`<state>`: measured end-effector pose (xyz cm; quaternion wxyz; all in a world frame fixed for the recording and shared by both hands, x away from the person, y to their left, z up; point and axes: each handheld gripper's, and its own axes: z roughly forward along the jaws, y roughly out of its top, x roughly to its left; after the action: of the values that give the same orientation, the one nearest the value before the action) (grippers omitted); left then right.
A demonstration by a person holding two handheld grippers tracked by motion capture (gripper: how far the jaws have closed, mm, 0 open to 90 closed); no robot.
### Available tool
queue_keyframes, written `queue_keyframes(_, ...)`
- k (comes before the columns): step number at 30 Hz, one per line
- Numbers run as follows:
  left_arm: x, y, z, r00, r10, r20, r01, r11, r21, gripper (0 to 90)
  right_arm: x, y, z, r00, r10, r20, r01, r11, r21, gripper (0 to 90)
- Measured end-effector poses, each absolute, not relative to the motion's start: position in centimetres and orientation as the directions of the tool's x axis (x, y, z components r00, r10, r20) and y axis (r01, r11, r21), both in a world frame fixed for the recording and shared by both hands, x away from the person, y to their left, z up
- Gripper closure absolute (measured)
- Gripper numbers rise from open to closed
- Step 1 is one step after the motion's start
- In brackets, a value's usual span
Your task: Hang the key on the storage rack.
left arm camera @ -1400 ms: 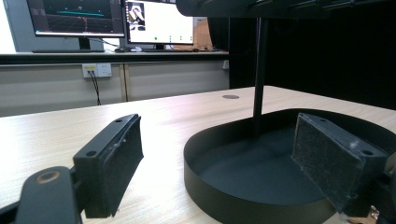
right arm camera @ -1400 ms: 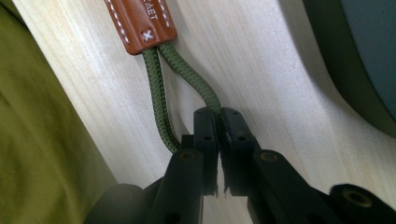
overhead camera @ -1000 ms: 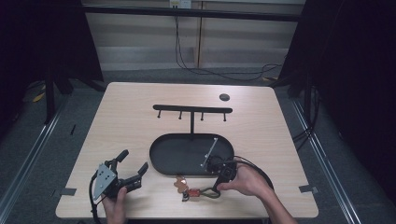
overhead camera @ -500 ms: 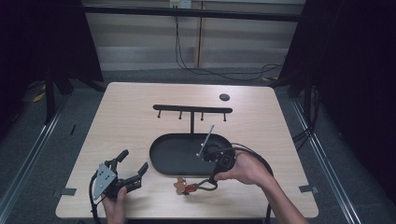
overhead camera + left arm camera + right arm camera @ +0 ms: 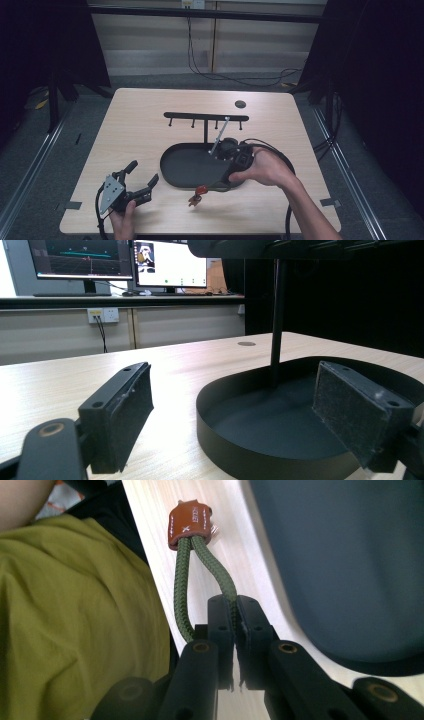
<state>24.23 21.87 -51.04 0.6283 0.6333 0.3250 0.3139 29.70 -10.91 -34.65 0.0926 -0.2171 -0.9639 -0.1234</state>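
A loop of green cord (image 5: pixel 182 585) ends in a brown leather tag (image 5: pixel 190 524). My right gripper (image 5: pixel 234 605) is shut on one strand of that loop. From above, my right gripper (image 5: pixel 225 177) is over the near rim of the black oval tray (image 5: pixel 172 172), and the tag (image 5: pixel 196 193) dangles just above the table in front of the tray. A black stand with a hook bar (image 5: pixel 205 116) rises from the tray. My left gripper (image 5: pixel 136 186) rests open at the front left of the table, its pads (image 5: pixel 122 410) wide apart with nothing between them.
The tray's wall (image 5: pixel 260 445) and the stand's post (image 5: pixel 276 320) lie straight ahead of the left jaws. A small dark disc (image 5: pixel 240 104) sits at the table's far right. A yellow-green garment (image 5: pixel 65 610) is beside the table edge. Monitors (image 5: pixel 170 262) stand beyond the table.
My right gripper has moved away from the front edge toward the tray and lifted the cord, so the tag now hangs. The left gripper has not moved.
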Motion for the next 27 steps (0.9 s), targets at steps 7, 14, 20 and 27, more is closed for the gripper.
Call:
queue_keyframes(7,24.2,21.9,-51.0,0.592,0.806,-0.011,0.017,0.001,1.0,15.8,30.5,-10.8,-32.4,-0.892,0.402,0.208,0.443,0.87,0.216,85.9)
queue_keyframes(14,24.2,21.9,-51.0,0.592,0.806,-0.011,0.017,0.001,1.0,15.8,31.6,-10.5,-31.4,-0.89,0.417,0.184,0.451,0.863,0.229,85.9)
queue_keyframes(20,24.2,21.9,-51.0,0.592,0.806,-0.011,0.017,0.001,1.0,15.8,32.6,-10.0,-30.3,-0.894,0.415,0.171,0.445,0.867,0.223,85.9)
queue_keyframes(27,24.2,21.9,-51.0,0.592,0.806,-0.011,0.018,0.001,1.0,15.8,33.6,-9.7,-29.5,-0.896,0.41,0.172,0.441,0.866,0.236,85.8)
